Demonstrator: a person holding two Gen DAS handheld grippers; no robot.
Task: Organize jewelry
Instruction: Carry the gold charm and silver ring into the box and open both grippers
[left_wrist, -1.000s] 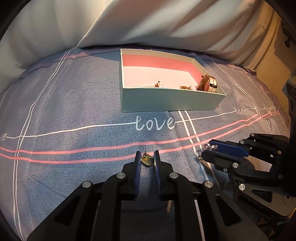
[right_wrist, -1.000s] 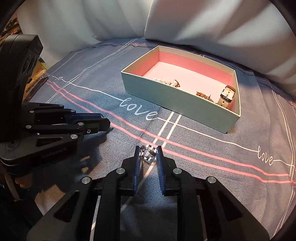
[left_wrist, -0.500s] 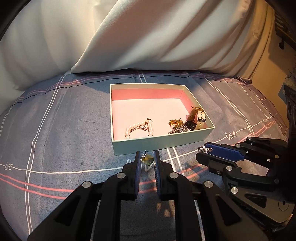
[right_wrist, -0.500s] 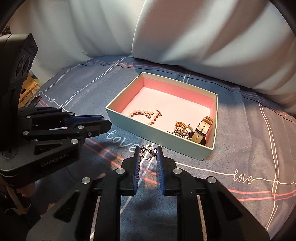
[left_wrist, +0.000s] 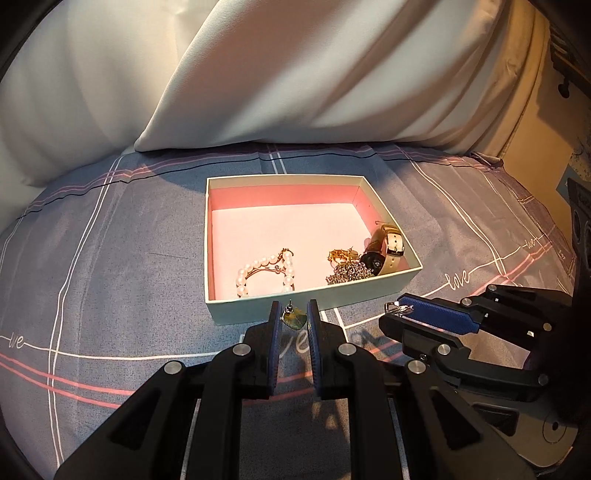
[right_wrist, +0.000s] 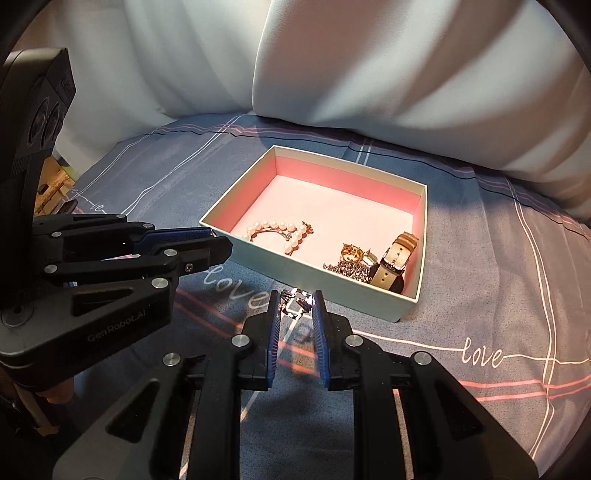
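1. The left gripper (left_wrist: 293, 320) is clenched on a small heart-shaped pendant (left_wrist: 294, 319), greenish-gold, with a tiny bail at its top. It hangs just short of the near wall of the box (left_wrist: 317, 301), which stands on the bed (left_wrist: 110, 266) toward the pillow (left_wrist: 314, 81) edge.
2. The right gripper (right_wrist: 295, 308) is clamped on a small silver ring-like piece (right_wrist: 294, 303); its exact form is too small to tell. It too is held just outside the box's near wall.
3. Both pieces look very light, hard and smooth, so they are likely to slip or twist between the pads if the squeeze eases. The pendant is pinched across its flat faces, which seems the steadiest hold.
4. Already inside the box, along its near edge: a pearl bracelet (left_wrist: 266, 271) toward the left corner, a silver chain (left_wrist: 349, 273) and gold piece (left_wrist: 341, 254) in the middle, and a watch (left_wrist: 386, 245) in the right corner.
5. The chain and bracelet are limp and would drape or snag; the new pieces are better dropped on bare pink floor toward the far wall.
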